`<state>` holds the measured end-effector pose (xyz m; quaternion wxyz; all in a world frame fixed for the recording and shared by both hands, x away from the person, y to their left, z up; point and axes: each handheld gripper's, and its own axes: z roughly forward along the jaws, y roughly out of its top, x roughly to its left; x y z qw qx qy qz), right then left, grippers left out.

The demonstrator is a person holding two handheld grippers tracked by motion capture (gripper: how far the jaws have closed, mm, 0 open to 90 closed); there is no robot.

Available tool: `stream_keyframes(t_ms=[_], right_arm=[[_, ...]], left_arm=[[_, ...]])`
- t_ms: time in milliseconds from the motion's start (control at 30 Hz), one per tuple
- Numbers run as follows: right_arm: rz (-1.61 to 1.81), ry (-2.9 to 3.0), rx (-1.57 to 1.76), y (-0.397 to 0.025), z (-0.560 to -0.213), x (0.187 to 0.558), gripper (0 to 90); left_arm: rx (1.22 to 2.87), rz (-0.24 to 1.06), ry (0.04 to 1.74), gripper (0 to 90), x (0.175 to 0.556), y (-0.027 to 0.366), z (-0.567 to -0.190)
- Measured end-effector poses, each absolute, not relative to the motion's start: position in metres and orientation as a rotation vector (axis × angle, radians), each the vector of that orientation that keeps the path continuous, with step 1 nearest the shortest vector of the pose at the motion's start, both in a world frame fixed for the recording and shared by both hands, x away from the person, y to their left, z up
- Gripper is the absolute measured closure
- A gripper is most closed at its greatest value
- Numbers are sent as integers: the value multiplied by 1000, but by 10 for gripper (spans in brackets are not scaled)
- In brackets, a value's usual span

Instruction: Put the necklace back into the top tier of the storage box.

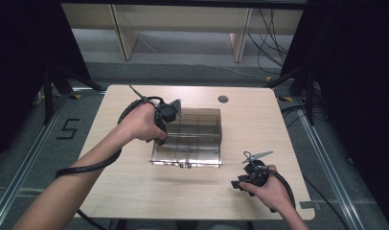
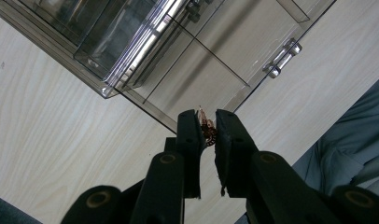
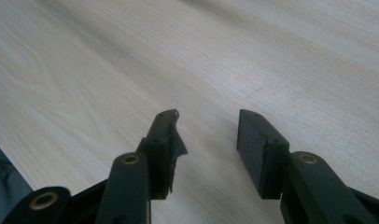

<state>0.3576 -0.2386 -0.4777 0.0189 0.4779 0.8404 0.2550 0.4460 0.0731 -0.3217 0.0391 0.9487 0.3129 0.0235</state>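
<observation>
A smoky clear plastic compartment box (image 1: 195, 143) lies in the middle of the table. My left gripper (image 1: 167, 115) hovers over its left side. In the left gripper view its jaws (image 2: 207, 119) are shut on a tiny coppery-brown item (image 2: 207, 130), held above a flat clear panel of the box (image 2: 211, 60) that carries small latches (image 2: 283, 56). Divided compartments (image 2: 108, 32) show to the upper left. My right gripper (image 1: 239, 183) rests low near the table's front right, away from the box. Its jaws (image 3: 206, 126) stand open with nothing between them over bare wood.
The light wood table (image 1: 135, 191) has a round grey cable port (image 1: 223, 99) at the back. Black cables trail from both grippers. Metal floor rails (image 1: 326, 163) and dark stands flank the table. The person's clothing (image 2: 351, 140) shows near the front edge.
</observation>
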Motion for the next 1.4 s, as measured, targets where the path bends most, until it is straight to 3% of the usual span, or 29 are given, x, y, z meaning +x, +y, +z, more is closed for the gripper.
stream_keyframes(t_ms=[1400], right_arm=[[790, 2608, 1488, -239, -477, 358, 581]], left_arm=[[2922, 48, 949, 795, 456, 64, -346]])
